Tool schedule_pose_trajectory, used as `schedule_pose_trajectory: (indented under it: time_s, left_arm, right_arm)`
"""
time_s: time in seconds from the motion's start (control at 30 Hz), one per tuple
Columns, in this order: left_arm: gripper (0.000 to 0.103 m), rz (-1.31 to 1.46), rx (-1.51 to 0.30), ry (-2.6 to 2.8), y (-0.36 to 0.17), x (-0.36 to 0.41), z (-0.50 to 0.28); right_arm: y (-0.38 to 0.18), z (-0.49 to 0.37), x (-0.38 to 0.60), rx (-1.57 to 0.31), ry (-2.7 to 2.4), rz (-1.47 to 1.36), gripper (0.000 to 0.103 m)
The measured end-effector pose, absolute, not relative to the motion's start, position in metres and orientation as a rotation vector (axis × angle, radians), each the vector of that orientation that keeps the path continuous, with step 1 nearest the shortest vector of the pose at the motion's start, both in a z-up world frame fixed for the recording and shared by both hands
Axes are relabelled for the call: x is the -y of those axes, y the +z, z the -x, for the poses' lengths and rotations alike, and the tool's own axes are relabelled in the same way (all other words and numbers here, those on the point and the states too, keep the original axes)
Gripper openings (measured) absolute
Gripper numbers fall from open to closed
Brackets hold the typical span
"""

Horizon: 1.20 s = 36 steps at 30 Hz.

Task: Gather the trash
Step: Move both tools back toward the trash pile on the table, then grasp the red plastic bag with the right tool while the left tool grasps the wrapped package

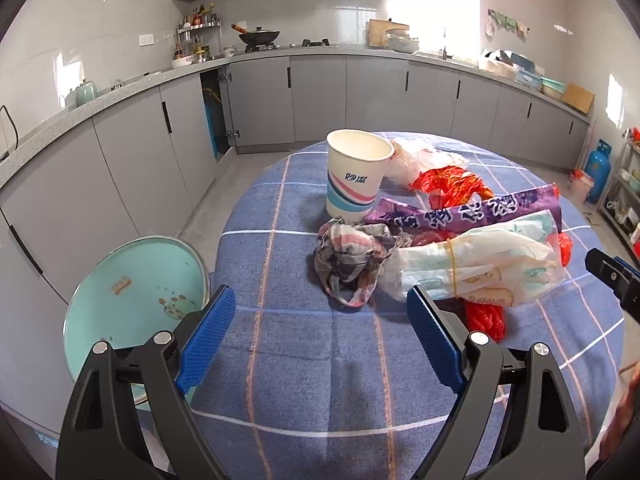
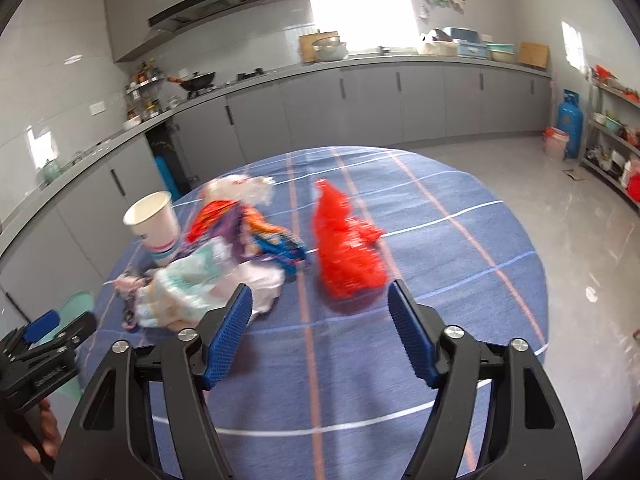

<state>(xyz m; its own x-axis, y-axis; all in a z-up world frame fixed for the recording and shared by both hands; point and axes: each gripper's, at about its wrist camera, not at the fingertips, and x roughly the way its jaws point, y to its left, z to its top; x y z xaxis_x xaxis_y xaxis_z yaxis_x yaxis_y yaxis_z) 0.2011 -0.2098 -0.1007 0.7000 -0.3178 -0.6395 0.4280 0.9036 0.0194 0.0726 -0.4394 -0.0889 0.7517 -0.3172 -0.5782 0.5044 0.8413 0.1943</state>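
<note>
Crosswise before both gaping, empty grippers, the purple wrapper points right, beside the upright cup.

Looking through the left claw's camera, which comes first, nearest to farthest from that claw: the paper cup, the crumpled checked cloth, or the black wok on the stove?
1. The crumpled checked cloth, on the table just ahead of the open left claw.
2. The paper cup, upright behind the cloth, farther across the table.
3. The black wok, far back on the counter stove.
</note>
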Motion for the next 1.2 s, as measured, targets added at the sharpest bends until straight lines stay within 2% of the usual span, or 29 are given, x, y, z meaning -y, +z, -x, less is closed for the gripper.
schedule_pose_trajectory:
  time_s: [0.27, 0.4, 0.43, 0.5, 0.57, 0.67, 0.93, 1.03, 1.2]
  left_arm:
    - [0.082, -0.148, -0.724, -0.503, -0.103, 0.237, -0.204]
    - [0.082, -0.14, -0.711, -0.511, -0.101, 0.237, -0.202]
    - [0.082, -0.138, -0.715, -0.511, -0.101, 0.237, -0.202]
    - [0.082, -0.139, -0.729, -0.511, -0.104, 0.24, -0.203]
    - [0.082, -0.14, -0.741, -0.501, -0.107, 0.242, -0.206]
    - [0.083, -0.135, -0.722, -0.508, -0.103, 0.246, -0.207]
    - [0.096, -0.175, -0.674, -0.599, -0.095, 0.269, -0.201]
    - [0.096, -0.195, -0.689, -0.633, -0.101, 0.283, -0.196]
    - [0.096, -0.314, -0.601, -0.63, -0.101, 0.301, -0.189]
  right_arm:
    - [-0.088, -0.101, 0.475, -0.593, -0.469, -0.34, 0.064]
    - [-0.104, -0.131, 0.492, -0.69, -0.438, -0.361, 0.063]
    - [-0.111, -0.137, 0.497, -0.721, -0.422, -0.379, 0.061]
    - [-0.119, -0.142, 0.5, -0.763, -0.408, -0.379, 0.047]
    - [-0.127, -0.145, 0.501, -0.799, -0.383, -0.383, 0.027]
    - [-0.13, -0.134, 0.499, -0.788, -0.38, -0.387, 0.016]
    - [-0.106, -0.08, 0.487, -0.671, -0.426, -0.384, 0.014]
    - [-0.108, -0.073, 0.483, -0.673, -0.431, -0.374, 0.014]
    - [-0.116, -0.071, 0.484, -0.7, -0.427, -0.406, 0.015]
